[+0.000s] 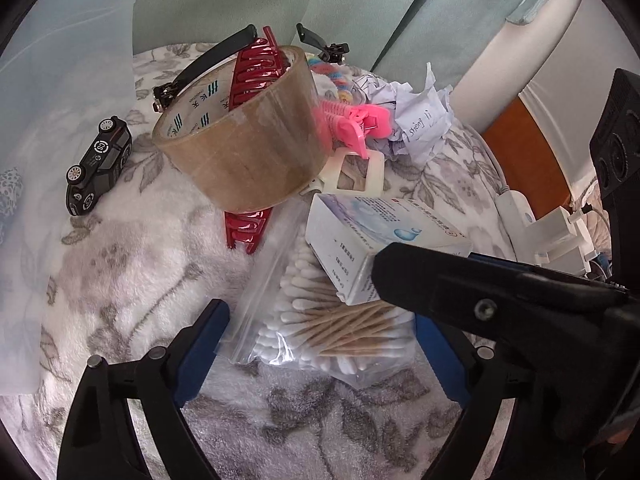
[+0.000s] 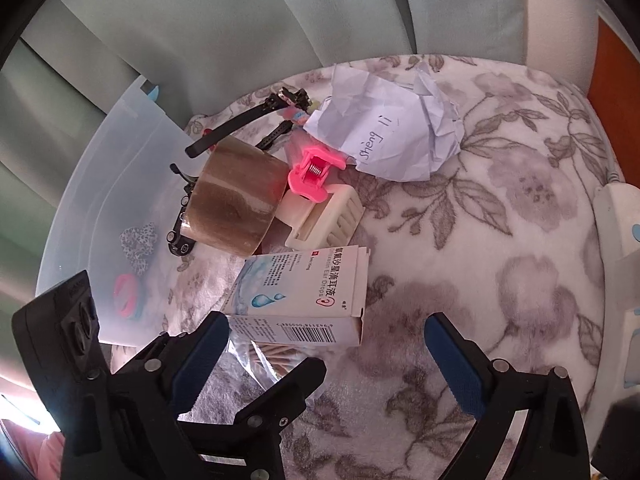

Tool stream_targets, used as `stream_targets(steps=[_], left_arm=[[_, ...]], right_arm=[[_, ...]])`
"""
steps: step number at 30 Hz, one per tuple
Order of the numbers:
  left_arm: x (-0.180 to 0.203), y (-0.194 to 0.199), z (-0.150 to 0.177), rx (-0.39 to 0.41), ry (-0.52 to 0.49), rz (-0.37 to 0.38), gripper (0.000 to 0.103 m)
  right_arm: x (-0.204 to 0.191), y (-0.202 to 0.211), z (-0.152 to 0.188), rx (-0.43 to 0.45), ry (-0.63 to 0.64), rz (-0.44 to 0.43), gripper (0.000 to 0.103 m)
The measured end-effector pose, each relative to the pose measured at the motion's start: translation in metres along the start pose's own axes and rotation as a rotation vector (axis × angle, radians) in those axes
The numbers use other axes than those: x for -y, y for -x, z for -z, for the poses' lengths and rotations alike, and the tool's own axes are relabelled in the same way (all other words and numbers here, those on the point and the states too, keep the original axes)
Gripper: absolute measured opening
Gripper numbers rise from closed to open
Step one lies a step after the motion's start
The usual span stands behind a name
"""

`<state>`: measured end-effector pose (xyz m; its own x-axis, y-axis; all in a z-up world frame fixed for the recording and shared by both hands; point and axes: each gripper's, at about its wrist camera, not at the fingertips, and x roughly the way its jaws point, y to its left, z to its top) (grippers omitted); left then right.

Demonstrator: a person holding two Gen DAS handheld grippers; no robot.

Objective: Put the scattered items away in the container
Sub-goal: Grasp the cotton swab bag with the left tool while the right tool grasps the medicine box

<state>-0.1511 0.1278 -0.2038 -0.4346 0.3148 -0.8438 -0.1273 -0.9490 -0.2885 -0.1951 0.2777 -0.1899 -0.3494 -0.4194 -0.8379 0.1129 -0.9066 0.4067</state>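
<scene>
A clear zip bag of cotton swabs (image 1: 320, 328) lies on the flowered blanket between the blue pads of my left gripper (image 1: 320, 344), which is open with its pads beside the bag's edges. A white ear-drops box (image 2: 304, 292) rests on the bag's far end. My right gripper (image 2: 328, 356) stands wide open over the box's near end; its left pad is close to the box and its right pad is well clear. One of its black fingers (image 1: 480, 292) crosses the left wrist view. Beyond lie a brown tape roll (image 1: 244, 136), a pink clip (image 1: 352, 120) and crumpled paper (image 2: 392, 136).
The clear plastic container (image 2: 100, 200) stands at the left with a leopard-print scrunchie (image 2: 138, 244) inside. A red hair claw (image 1: 252, 72), a black headband (image 1: 212, 56), a cream clip (image 2: 324, 216) and a toy car (image 1: 100, 164) lie around the tape. A white power strip (image 2: 616, 240) lies at the right edge.
</scene>
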Motion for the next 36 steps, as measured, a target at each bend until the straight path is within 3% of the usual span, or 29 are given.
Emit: stream_targets(steps=[6, 8, 12, 16, 30, 36], left_arm=[[-0.007, 0.002, -0.003, 0.01, 0.023, 0.017, 0.077], [-0.01, 0.002, -0.004, 0.007, 0.032, 0.028, 0.076], [-0.016, 0.005, -0.006, 0.001, 0.044, 0.044, 0.073], [-0.021, 0.008, -0.007, -0.002, 0.047, 0.051, 0.072], [-0.022, 0.012, -0.007, 0.006, 0.039, 0.049, 0.072], [-0.022, 0.014, -0.008, 0.002, 0.038, 0.049, 0.072]], right_arm=[[-0.006, -0.016, -0.004, -0.009, -0.009, -0.031, 0.09], [-0.007, -0.02, -0.006, -0.008, -0.017, -0.037, 0.082], [-0.006, -0.025, -0.007, -0.004, -0.039, -0.055, 0.078], [-0.005, -0.025, -0.008, 0.019, -0.063, -0.071, 0.063], [0.002, -0.03, -0.01, 0.069, -0.191, -0.154, 0.064], [0.017, -0.028, -0.009, 0.085, -0.262, -0.161, 0.049]])
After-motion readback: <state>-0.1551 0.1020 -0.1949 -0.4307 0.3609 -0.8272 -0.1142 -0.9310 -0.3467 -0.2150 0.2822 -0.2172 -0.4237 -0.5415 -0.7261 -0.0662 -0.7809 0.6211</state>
